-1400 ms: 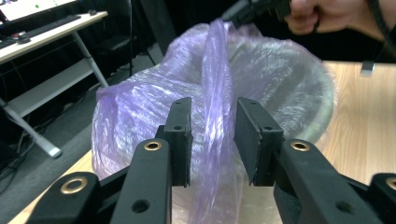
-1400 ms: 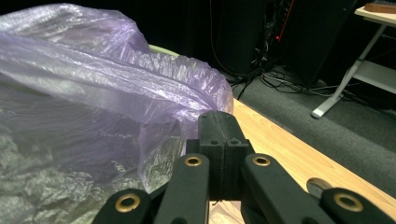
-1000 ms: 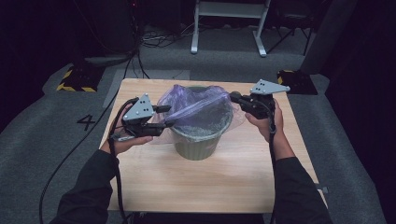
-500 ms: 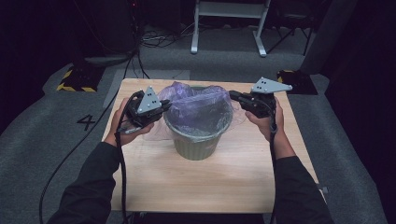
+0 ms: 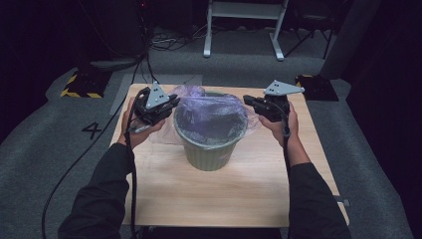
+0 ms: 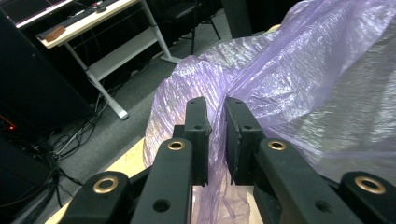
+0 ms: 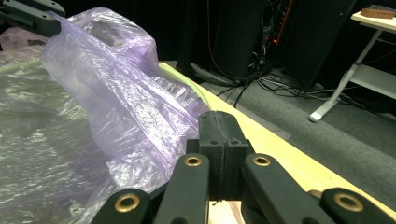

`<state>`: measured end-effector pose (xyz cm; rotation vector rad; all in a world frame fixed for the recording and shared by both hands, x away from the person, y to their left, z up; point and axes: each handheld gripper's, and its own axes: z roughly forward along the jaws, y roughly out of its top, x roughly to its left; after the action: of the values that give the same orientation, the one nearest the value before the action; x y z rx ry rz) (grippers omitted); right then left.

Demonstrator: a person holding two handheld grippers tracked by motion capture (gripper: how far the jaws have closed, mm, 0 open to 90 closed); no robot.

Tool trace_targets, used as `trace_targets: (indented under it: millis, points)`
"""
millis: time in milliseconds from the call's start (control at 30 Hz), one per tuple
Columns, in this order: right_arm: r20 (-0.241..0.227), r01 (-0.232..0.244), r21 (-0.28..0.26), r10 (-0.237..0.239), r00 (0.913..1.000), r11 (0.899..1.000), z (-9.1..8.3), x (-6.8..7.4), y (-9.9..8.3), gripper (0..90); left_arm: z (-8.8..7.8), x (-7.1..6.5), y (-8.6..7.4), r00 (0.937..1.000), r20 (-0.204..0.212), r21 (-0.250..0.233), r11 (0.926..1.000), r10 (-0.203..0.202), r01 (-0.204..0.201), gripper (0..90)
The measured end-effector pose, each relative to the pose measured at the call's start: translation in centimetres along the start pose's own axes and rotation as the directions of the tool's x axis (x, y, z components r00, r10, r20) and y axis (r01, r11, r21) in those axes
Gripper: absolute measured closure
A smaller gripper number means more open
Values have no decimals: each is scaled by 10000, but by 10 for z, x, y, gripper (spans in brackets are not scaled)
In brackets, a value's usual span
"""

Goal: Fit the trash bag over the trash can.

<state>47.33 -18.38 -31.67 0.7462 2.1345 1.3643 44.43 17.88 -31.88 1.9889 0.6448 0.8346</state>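
The purple bag point(image 5: 211, 112) sits inside the green bin point(image 5: 209, 149) in the middle of the table point(image 5: 224, 199), its mouth being spread over the rim. The left claw point(image 6: 215, 140) has just been closing and now pinches a fold of film at the bin's left side; the right claw point(image 7: 219, 154) is clenched tight on the bag's edge at the right. I reckon the thin film could tear or slip free if both pull apart too hard, or the light bin could tip. Desk legs point(image 5: 244, 30) and cables point(image 5: 164, 42) lie well beyond, hindering nothing.
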Motion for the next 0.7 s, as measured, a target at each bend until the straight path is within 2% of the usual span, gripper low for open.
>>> trace_targets:
  millis: [100,167,200,267,367,433,500,567,600,667,700]
  points:
    - [72,0,58,-1,10000,10000,2,-3,2,900,7,9,0,9991,-45,7,9991,-422,422,772]
    - [111,3,136,-4,9999,9999,5,-5,2,900,13,13,-2,9985,-174,84,9986,-527,528,741]
    - [149,57,231,-61,9999,9997,8,-5,1,900,17,15,-4,9972,-356,215,9976,-651,658,698]
    - [214,40,376,-48,9998,9993,12,-8,-2,900,23,18,-7,9965,-275,298,9963,-794,802,653]
    - [346,-132,481,116,9993,9988,18,-12,-7,900,31,22,-12,9933,-428,438,9931,-1070,1088,542]
    - [415,-235,526,213,9989,9983,21,-15,-10,900,34,24,-15,9910,-367,374,9908,-1289,1302,535]
    - [527,-270,563,241,9983,9980,23,-17,-12,900,38,27,-17,9871,-711,414,9883,-1433,1465,500]
    - [654,-330,674,286,9974,9972,27,-20,-14,900,41,31,-19,9814,-881,376,9840,-1704,1743,428]
    - [716,-382,721,330,9969,9967,29,-21,-16,900,42,34,-20,9779,-915,319,9810,-1879,1915,428]
    - [734,-560,748,505,9960,9956,32,-24,-19,900,44,37,-21,9722,-579,99,9736,-2269,2279,427]
    - [640,-676,725,630,9960,9951,34,-25,-20,900,47,37,-21,9711,-594,113,9726,-2310,2321,429]
